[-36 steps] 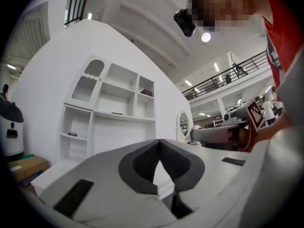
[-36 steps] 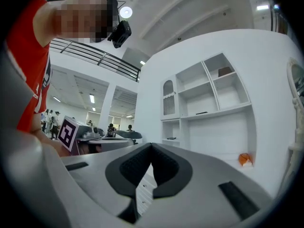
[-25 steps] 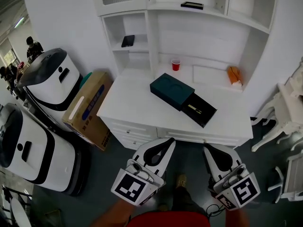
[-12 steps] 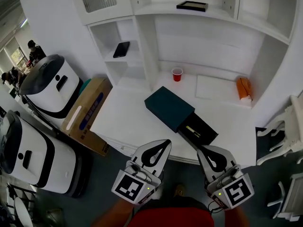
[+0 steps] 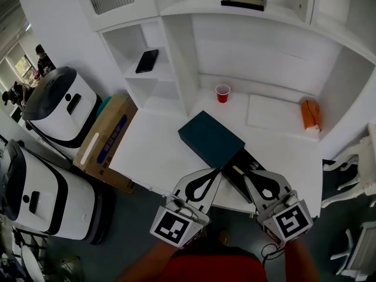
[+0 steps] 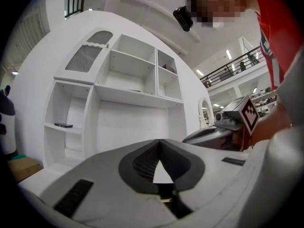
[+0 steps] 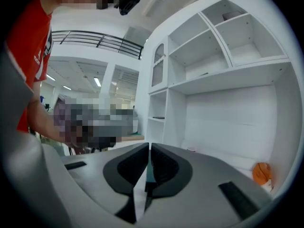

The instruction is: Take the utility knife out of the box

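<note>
On the white tabletop (image 5: 155, 151), a dark teal box (image 5: 210, 138), lying flat at an angle to the front edge. At the near right end of the box, its black drawer (image 5: 251, 161), pulled out toward the person. In this drawer, just outside the box, the utility knife (image 5: 237, 170): slim, pale yellow, flat along the drawer.

Left gripper (image 5: 218, 171) at the near side of the box, tip just beside the left edge of the drawer, clenched, tips pressed together on nothing. Right gripper (image 5: 249, 175) also near the box, tip over the near part of the drawer. Jaws just been opening, now parted by a thin slit, empty between.

Behind the box, a red cup (image 5: 222, 93), upright and well apart. To the right of the box, by the back wall, an orange object (image 5: 311, 115). To the left of the box, down on the floor, a cardboard carton (image 5: 106, 138).
</note>
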Demonstrator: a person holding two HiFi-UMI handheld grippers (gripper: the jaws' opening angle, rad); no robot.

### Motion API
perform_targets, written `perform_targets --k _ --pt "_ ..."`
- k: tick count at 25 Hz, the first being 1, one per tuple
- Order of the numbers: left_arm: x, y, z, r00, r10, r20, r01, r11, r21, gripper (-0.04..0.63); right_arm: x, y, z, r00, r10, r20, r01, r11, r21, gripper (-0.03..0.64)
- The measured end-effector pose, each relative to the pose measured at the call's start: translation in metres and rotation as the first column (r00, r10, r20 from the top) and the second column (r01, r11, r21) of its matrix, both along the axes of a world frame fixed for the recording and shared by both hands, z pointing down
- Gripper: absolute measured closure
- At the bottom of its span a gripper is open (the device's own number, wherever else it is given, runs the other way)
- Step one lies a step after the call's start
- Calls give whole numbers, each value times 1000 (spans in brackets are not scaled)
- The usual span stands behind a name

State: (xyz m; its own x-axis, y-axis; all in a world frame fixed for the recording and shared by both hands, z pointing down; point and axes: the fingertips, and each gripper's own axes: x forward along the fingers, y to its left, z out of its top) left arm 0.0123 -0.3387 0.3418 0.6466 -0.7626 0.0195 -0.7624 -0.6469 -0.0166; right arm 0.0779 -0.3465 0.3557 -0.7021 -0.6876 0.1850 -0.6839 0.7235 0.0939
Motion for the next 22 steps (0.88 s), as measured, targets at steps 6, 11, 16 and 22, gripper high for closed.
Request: perform_targets --k 6,11,16,22 --pt "-11 -20 6 1000 5 0 -5 1000 -14 588 -4 -42 73 966 -100 -240 51 978 -204 568" --pt "-24 -29 13 1000 -1 -5 1 1000 -27 588 -7 -55 144 878 -247 -411 61 908 -415 497" --pt "-36 -36 18 1000 -8 -9 7 999 -43 588 -1 -58 202 782 -355 -512 7 827 -562 453" --pt "-42 -42 24 1000 -9 -7 8 998 -57 588 8 -67 241 713 -406 -571 -78 764 -641 453"
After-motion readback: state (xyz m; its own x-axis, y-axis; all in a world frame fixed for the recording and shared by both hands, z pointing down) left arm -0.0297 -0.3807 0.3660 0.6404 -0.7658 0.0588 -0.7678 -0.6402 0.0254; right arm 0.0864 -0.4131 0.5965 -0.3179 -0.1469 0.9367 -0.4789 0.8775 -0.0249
